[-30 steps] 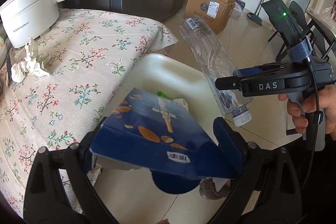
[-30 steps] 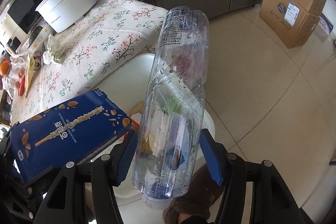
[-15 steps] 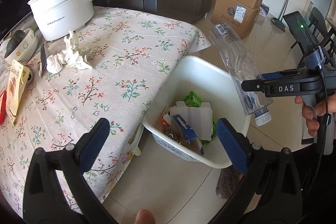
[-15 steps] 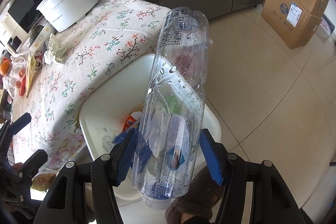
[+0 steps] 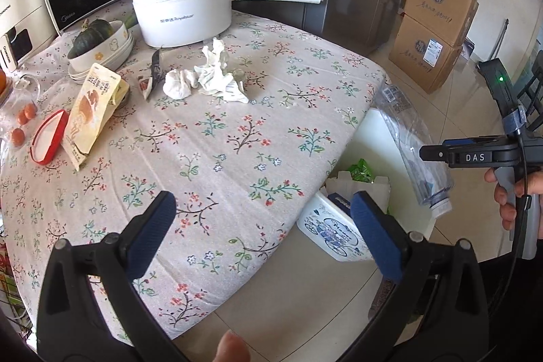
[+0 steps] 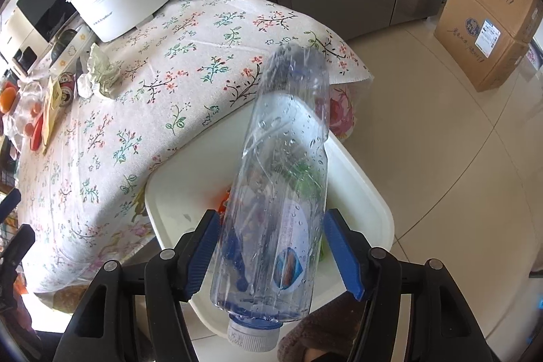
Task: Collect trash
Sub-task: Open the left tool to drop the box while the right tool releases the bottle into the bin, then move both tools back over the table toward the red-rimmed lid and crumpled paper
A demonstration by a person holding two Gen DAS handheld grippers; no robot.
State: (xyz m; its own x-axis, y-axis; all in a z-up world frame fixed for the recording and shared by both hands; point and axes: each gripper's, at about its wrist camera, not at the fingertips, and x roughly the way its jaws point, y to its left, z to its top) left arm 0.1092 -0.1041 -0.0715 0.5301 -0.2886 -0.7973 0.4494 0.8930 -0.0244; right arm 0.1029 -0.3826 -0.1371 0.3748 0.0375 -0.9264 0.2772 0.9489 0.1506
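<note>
Right tool (image 6: 271,255) has just opened; bottle (image 6: 281,192) seemingly loose over bin (image 6: 370,192).

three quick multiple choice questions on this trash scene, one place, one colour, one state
1. Where is the white bin?
A. on the table
B. on the floor, against the table's edge
C. on the cardboard boxes

2. What colour is the clear bottle's cap?
A. red
B. green
C. white

3. What state is the left gripper in?
A. open, nothing between its fingers
B. shut on a tissue
C. shut on a blue carton

Answers: B, its wall stands on the tiles at the cloth's edge; C, the ribbed cap at the bottle's low end is white; A, only tablecloth shows between its spread pads.
</note>
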